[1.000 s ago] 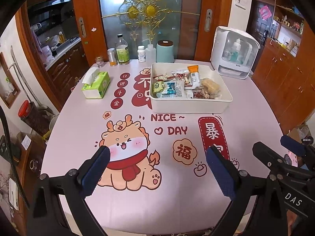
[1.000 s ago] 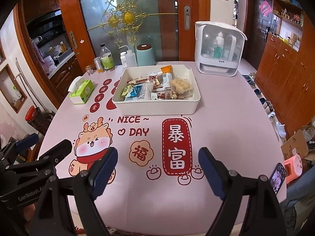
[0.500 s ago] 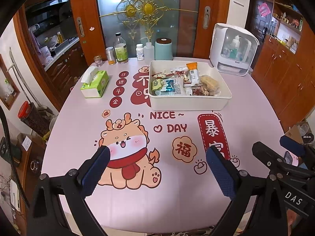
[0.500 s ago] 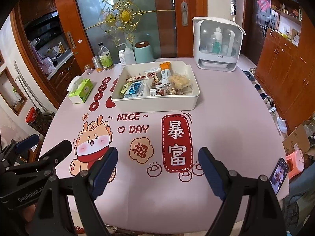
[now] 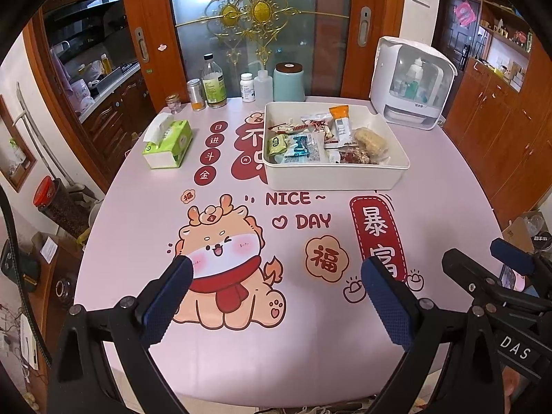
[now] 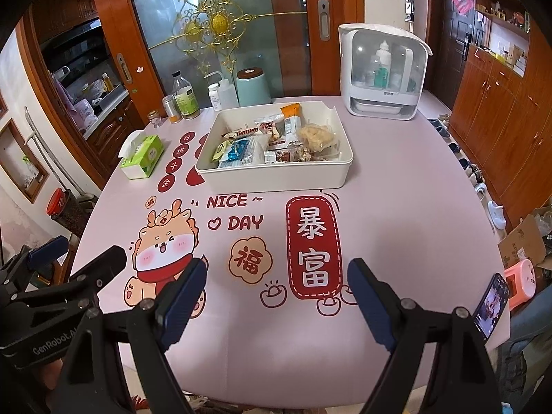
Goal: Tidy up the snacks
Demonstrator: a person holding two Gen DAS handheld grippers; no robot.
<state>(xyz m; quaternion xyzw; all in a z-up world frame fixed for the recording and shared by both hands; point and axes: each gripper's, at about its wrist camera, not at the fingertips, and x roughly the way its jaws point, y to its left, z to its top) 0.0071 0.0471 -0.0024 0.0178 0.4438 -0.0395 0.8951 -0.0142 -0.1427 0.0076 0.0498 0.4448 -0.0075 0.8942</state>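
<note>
A white rectangular bin [image 5: 331, 176] [image 6: 276, 176] stands on the far half of the pink table. It holds several wrapped snacks: a blue-and-white packet [image 5: 303, 148] [image 6: 243, 153], a green pack [image 5: 277, 143], an orange-topped bar [image 5: 339, 122] [image 6: 291, 117] and a pale puffed snack [image 5: 371, 139] [image 6: 315, 136]. My left gripper [image 5: 277, 296] hovers open above the near table edge with nothing between its blue pads. My right gripper [image 6: 276, 296] is beside it, also open and empty, and shows at the right of the left wrist view [image 5: 483, 276].
A green tissue box [image 5: 169, 143] [image 6: 143, 157] lies left of the bin. Bottles, a can and a teal canister [image 5: 289, 81] line the far edge. A white dispenser cabinet [image 5: 412, 82] [image 6: 383, 72] stands at the far right. A phone [image 6: 490, 305] sits at the table's near right edge.
Both wrist views have shifted slightly; the bin and table sit a little higher and farther in frame. Both grippers stay open and empty.
</note>
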